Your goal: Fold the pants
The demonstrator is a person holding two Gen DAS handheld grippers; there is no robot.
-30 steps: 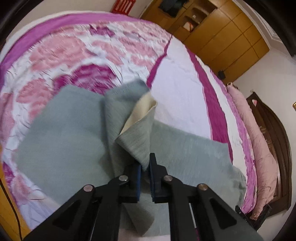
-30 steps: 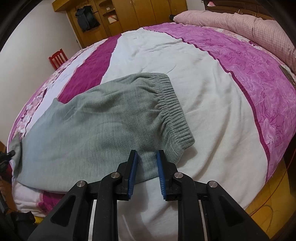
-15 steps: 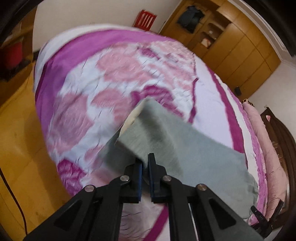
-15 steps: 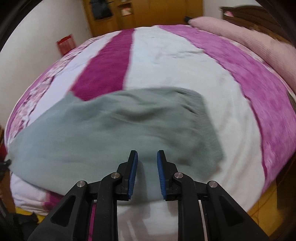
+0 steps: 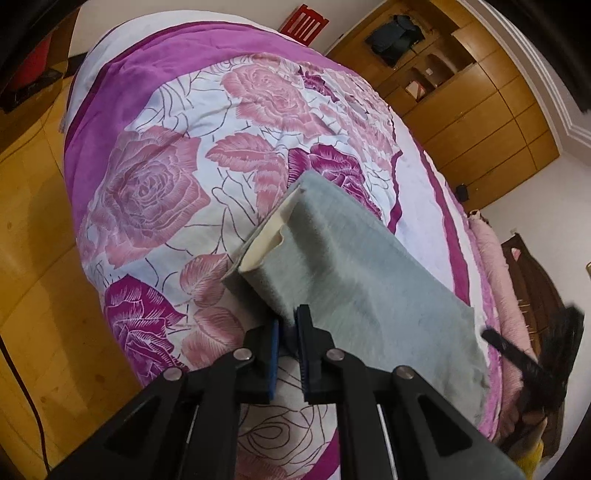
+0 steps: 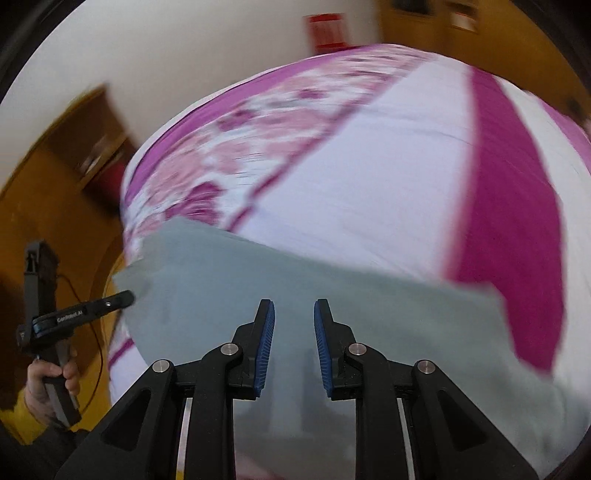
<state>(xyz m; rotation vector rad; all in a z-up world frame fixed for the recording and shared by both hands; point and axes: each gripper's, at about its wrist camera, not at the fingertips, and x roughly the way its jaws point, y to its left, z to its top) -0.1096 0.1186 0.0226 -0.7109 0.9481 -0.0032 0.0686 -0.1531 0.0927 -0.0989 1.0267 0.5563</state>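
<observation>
On the bed's floral pink, magenta and white quilted cover (image 5: pixel 155 177), in the left wrist view, the soft grey-green fleece pants (image 5: pixel 369 288) stretch from the black left gripper with blue pads (image 5: pixel 287 334) toward the right side of the picture. The left gripper's jaws are nearly closed, pinching a corner of the pants' leg end, and that end is lifted off the cover. Its cream inner lining (image 5: pixel 269 236) shows where the leg opening gapes. At the far right the other black gripper is partly visible and blurred. Wooden wardrobes (image 5: pixel 472 96) line the wall beyond the bed, a red chair (image 5: pixel 303 24) stands by the wall at the top, and a long pink pillow (image 5: pixel 487 266) lies along the far edge.

In the right wrist view, which is blurred, the pants (image 6: pixel 258 295) spread across the near side of the bed cover (image 6: pixel 369 166). The right gripper (image 6: pixel 294 349) hovers over the cloth with its jaws clearly parted and nothing between the pads. At the left, the person's left hand (image 6: pixel 51 380) grasps the handle of the left gripper (image 6: pixel 125 297), whose tip meets the pants' far corner.
</observation>
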